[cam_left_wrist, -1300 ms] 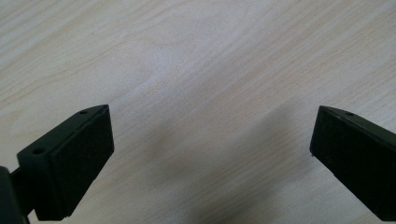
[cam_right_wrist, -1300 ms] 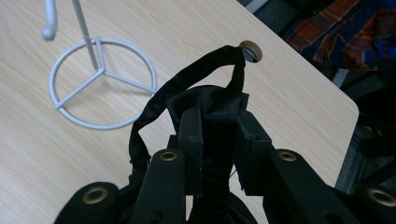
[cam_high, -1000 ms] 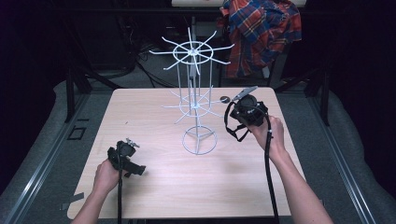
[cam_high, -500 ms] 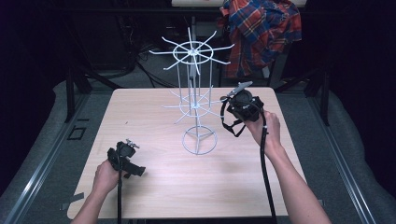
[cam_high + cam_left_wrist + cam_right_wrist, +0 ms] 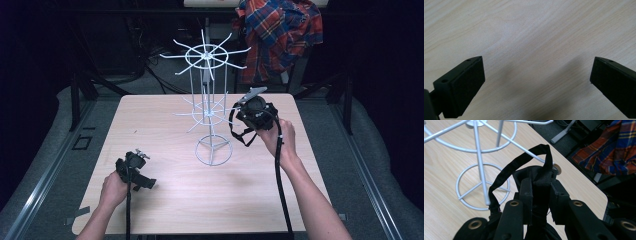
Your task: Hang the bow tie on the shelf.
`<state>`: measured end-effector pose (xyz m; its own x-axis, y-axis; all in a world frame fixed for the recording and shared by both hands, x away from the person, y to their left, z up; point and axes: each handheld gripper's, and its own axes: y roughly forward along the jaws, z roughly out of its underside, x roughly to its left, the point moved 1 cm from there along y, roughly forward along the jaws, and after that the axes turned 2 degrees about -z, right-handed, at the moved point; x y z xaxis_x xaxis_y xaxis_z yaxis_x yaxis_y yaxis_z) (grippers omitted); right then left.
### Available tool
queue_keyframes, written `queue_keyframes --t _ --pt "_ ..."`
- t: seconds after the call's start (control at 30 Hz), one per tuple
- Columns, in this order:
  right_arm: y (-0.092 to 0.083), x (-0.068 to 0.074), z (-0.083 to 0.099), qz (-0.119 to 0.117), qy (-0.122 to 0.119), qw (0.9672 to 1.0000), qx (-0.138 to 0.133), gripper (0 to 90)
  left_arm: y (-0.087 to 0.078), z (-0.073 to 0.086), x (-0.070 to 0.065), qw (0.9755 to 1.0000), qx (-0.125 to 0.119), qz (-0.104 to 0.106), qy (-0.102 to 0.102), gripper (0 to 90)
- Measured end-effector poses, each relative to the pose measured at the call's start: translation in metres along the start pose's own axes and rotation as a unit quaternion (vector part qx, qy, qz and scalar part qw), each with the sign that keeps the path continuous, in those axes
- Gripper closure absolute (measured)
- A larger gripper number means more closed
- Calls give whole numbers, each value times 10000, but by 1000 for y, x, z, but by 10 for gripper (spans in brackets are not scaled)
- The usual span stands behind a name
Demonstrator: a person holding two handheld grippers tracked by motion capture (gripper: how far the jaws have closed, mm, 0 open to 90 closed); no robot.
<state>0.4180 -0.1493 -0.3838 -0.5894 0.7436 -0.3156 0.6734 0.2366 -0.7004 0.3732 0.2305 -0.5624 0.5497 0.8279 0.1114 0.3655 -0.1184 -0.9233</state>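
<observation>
Now your right gripper (image 5: pixel 539 195), pinching what looks like a black strap (image 5: pixel 524 163), sits just beside a rack (image 5: pixel 207 107) hook; left gripper (image 5: pixel 536 82) gapes.

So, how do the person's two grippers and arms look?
Both grippers, left and right, are black, each trailing a black cable along a forearm with no sleeve. The left gripper's pads are blocky with a fine ribbed face. The right gripper's linkage carries brass-coloured rivets.
</observation>
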Motion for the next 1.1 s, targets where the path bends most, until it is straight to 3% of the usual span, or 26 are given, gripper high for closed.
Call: queue_keyframes --t 0.63,0.73,0.77,1.1 --pt "24 12 20 -324 159 9992 178 748 1 0 0 10000 67 -20 29 0" --pt "26 12 22 -399 247 9988 156 747 2 0 0 10000 71 -23 29 0" --pt "29 10 24 -536 385 9978 118 747 1 0 0 10000 71 -26 35 0" --pt "41 10 29 -752 583 9953 166 742 2 0 0 10000 77 -23 44 0"
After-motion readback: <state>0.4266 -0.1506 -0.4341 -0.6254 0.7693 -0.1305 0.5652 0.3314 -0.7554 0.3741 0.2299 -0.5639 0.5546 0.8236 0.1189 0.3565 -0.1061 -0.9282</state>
